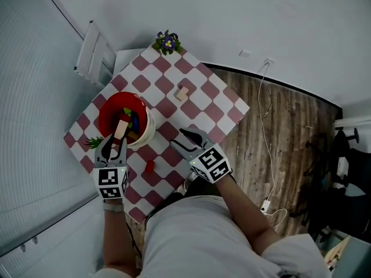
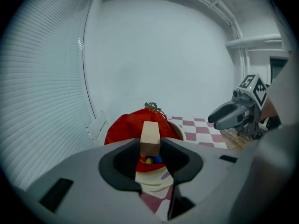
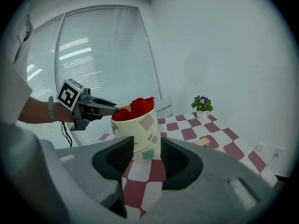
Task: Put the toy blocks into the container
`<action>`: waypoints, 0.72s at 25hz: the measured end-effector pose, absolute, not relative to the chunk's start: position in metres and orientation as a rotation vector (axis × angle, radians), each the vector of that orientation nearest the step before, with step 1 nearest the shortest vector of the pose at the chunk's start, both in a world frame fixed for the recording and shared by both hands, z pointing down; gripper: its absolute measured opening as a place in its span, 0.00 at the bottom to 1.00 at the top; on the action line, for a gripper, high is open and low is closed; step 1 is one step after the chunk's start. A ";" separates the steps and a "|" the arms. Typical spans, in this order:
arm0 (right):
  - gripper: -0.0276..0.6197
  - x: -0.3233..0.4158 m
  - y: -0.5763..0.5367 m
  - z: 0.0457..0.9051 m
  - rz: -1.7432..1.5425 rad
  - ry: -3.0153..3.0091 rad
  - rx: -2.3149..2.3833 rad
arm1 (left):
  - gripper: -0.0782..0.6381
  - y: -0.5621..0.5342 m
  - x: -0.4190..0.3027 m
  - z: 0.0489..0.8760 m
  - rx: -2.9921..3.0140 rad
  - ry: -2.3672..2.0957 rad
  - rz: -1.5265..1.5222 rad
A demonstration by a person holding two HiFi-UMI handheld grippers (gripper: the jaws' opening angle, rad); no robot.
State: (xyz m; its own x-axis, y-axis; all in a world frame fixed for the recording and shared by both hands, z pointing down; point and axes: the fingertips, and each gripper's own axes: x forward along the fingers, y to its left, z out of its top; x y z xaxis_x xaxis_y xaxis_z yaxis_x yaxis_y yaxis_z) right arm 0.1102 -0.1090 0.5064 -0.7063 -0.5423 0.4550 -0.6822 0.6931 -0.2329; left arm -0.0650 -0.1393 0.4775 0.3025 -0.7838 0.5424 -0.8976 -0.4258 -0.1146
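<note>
**mik:** So what stage is this?

**jo:** Drop-off, I'd say. The left gripper (image 1: pixel 116 143) is clamped on a wooden block (image 2: pixel 150 137), pinching it by the near end. It's holding it right over the bucket (image 1: pixel 147 130), the one with the red liner. A few coloured blocks already sit inside.

**mik:** Which way is the block lying?

**jo:** The long axis runs straight out along the jaws, with the free end pointing in over the bucket mouth. So it's lengthwise in the grip, not crosswise. From the right gripper view it looks close to level, poking in just past the rim.

**mik:** And the other hand?

**jo:** The right gripper (image 1: pixel 181 139) is empty, with its jaws apart. It hovers above the checkered table (image 1: pixel 229 106) beside the bucket, not touching it.

**mik:** Next move?

**jo:** My guess is just let go. The far end is over the opening, so the block should tip in nose-first. Maybe nudge forward a bit first so the tail end clears the rim.

After that there are two more to collect. A tan block (image 1: pixel 182 93) lies further out on the table, well apart from the bucket. A little red block (image 1: pixel 150 167) sits near the front edge, between the two grippers. I reckon the right gripper is better placed for both.
</note>
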 end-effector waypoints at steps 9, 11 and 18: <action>0.33 0.125 -0.109 0.514 0.583 -2.524 0.998 | 0.30 -0.160 -0.072 0.489 2.305 -1.584 0.799; 0.33 0.126 -0.109 0.515 0.585 -2.520 1.000 | 0.32 -0.161 -0.073 0.489 2.306 -1.584 0.782; 0.33 0.118 -0.102 0.515 0.595 -2.524 0.973 | 0.33 -0.153 -0.077 0.486 2.309 -1.586 0.768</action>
State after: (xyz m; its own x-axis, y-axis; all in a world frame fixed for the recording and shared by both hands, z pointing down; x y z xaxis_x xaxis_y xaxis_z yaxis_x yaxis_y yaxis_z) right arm 0.1179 -0.1020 0.5146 -0.6932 -0.5403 0.4770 -0.6964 0.6726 -0.2502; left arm -0.0770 -0.1529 0.4864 0.2743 -0.7937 0.5430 -0.9180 -0.3843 -0.0979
